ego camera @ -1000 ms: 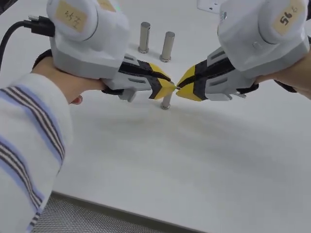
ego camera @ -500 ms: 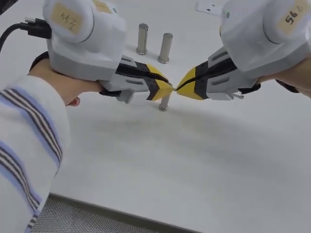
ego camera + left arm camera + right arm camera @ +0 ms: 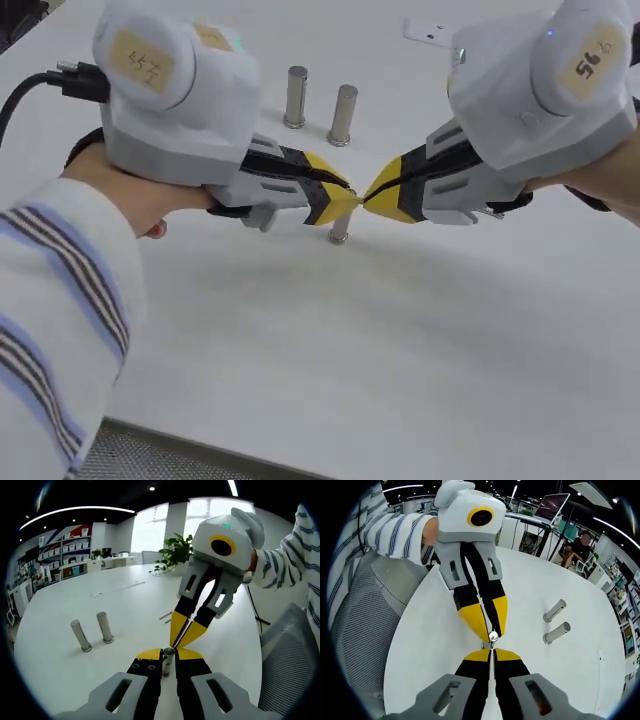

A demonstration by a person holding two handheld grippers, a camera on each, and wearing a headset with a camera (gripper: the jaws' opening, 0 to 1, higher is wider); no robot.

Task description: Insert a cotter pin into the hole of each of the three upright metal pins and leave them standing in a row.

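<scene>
Tongs meet tip to tip. My left gripper (image 3: 342, 200) clamps the nearest upright pin (image 3: 340, 233) near its top. My right gripper (image 3: 376, 194), jaws together, points level at it from the right, touching. Cotter pin too thin to make out. Two other pins (image 3: 297, 97) stand behind.

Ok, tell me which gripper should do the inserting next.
Right, probably: the right gripper is shut, tips at the top of the near pin, while the left gripper clamps that pin and should just steady it.
</scene>
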